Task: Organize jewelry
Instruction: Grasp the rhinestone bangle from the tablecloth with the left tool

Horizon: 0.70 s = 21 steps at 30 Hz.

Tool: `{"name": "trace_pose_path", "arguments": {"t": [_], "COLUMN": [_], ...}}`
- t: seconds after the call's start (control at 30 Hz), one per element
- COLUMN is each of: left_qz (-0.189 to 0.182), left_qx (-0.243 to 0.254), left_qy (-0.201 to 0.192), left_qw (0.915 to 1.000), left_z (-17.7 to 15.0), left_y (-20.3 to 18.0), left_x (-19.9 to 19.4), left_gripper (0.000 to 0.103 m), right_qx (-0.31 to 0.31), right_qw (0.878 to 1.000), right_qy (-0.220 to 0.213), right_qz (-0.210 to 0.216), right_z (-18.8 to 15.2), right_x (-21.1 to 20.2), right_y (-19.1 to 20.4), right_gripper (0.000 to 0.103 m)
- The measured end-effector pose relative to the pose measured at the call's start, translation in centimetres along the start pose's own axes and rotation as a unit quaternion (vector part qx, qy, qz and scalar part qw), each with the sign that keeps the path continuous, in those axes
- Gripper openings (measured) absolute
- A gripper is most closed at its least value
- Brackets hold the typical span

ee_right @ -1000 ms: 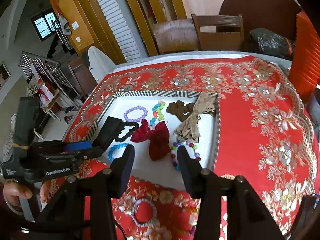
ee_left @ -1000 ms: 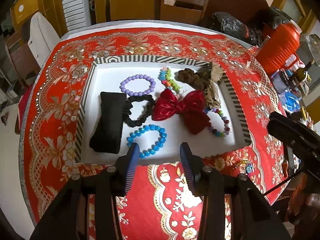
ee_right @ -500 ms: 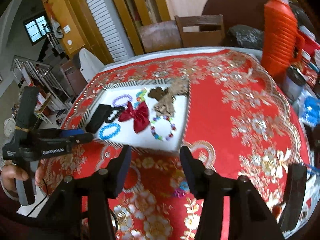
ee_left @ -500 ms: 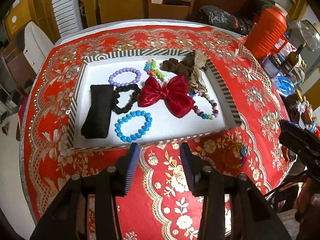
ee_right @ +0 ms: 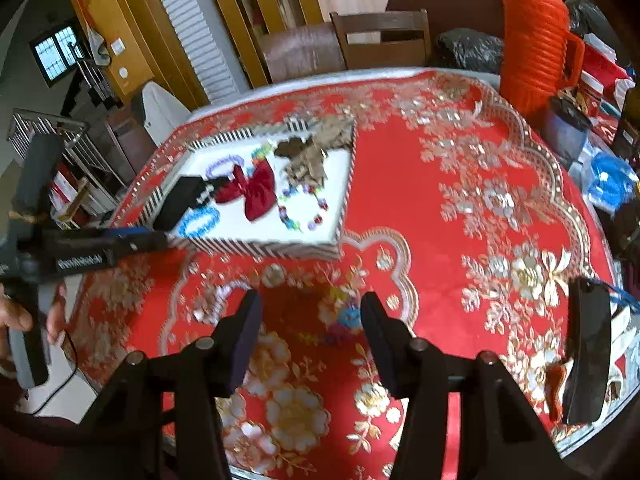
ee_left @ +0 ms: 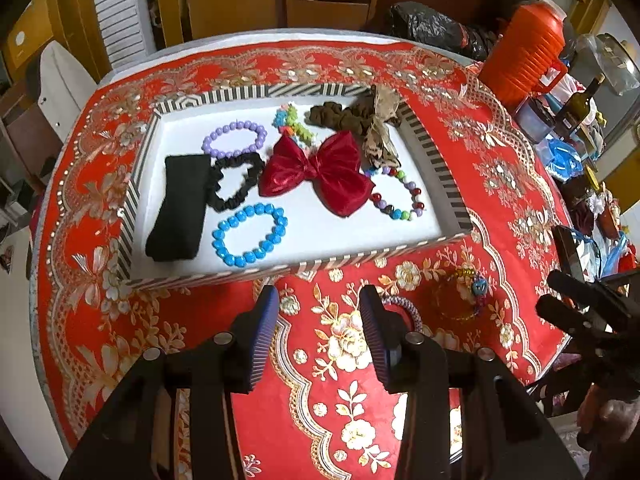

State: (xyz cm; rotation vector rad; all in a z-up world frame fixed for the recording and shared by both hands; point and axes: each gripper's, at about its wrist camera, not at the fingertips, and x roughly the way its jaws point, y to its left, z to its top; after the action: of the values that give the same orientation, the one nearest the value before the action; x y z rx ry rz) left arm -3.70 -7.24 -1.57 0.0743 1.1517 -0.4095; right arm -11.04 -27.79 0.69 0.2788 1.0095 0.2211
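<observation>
Right gripper [ee_right: 310, 314] half open, empty, above the beaded bracelet [ee_left: 460, 294] on the table [ee_left: 500, 184]; left gripper [ee_left: 318, 320] open, empty, beside the striped hair tie [ee_left: 404, 306]. Tray [ee_left: 432, 152] holds most pieces; judging by this, two remain.

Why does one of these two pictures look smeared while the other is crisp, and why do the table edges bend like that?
Left wrist view: sharp; each bead of the blue bracelet is distinct, and soft glare shines on the red bow. Right wrist view: motion-blurred; the striped tray and tablecloth flowers smear. Both views: fisheye lenses curve the round table's edge, with dark corners.
</observation>
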Motion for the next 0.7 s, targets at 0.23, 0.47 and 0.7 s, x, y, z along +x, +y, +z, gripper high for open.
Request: {"name": "trace_pose_path", "arguments": {"t": [0.23, 0.47, 0.7], "left_qz": [-0.011, -0.021, -0.016], "left_qx": [0.009, 0.005, 0.008], "left_qy": [0.030, 0.066, 0.091], "left_qw": [0.9995, 0.9976, 0.9957], "left_z": [-0.9, -1.5, -1.9], "left_y": [-0.9, -1.5, -2.0], "left_x": [1.9, 4.1, 6.0], "left_gripper": [0.028, 0.028, 0.028], "right_qx": [0.003, -0.003, -0.030], "right_qw": [0.999, 0.998, 0.997], "right_qy": [0.038, 0.050, 0.058], "right_qz": [-0.018, -0.022, -0.034], "right_z": [-1.3, -0.3, 0.3], "right_x": [2.8, 6.3, 8.6], "right_y": [-1.5, -2.0, -1.5], "right_gripper": [0.053, 0.053, 0.046]}}
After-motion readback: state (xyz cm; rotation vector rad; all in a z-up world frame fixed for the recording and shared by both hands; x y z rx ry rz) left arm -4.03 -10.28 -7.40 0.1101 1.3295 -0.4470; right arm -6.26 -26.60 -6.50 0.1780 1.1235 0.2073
